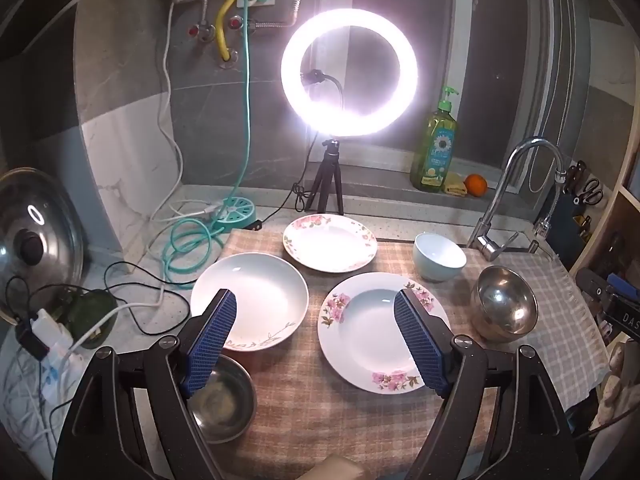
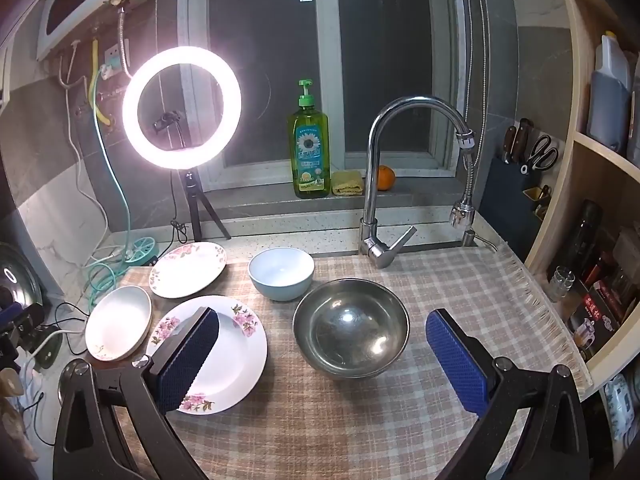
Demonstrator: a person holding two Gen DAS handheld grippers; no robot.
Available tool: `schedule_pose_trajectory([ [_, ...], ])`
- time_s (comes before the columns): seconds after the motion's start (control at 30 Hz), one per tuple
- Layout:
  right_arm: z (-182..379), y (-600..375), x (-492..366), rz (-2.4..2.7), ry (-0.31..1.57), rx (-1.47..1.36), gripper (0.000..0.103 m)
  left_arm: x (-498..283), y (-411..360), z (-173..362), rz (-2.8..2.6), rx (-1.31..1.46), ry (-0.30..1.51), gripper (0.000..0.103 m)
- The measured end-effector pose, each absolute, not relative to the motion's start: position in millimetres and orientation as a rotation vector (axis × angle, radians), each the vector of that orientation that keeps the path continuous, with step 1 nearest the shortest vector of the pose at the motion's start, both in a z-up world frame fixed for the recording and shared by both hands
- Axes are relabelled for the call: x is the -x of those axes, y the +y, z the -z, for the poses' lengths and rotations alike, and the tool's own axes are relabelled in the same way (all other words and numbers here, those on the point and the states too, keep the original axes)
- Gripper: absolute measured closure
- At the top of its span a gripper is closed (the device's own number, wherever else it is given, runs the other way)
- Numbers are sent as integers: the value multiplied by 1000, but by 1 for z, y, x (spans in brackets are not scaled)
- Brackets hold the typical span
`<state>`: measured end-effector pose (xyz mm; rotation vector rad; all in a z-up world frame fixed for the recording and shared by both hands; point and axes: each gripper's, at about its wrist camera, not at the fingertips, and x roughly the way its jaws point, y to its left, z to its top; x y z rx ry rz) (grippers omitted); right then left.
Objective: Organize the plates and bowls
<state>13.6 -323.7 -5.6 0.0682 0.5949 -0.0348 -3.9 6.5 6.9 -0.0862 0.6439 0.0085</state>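
Observation:
On a checked cloth lie three plates. A plain white deep plate is on the left, a flowered plate sits farther back, and a flowered deep plate is nearer. My left gripper hangs open above and between the two nearer plates, with nothing between its blue pads. A small steel bowl sits below its left finger. My right gripper is open over the near side of a large steel bowl, not touching it. A light blue bowl stands just behind that bowl.
A lit ring light on a tripod stands at the back of the counter. A faucet rises at the back right. A green soap bottle and an orange are on the sill. Cables and a pot lid crowd the left, and shelves stand on the right.

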Motion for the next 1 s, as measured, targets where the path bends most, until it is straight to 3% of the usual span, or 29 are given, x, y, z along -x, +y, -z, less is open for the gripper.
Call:
schedule_pose_trajectory([
  [1.0,5,-323,-12,34,595,-71,1,7,9,-9,-1,92,638,22],
])
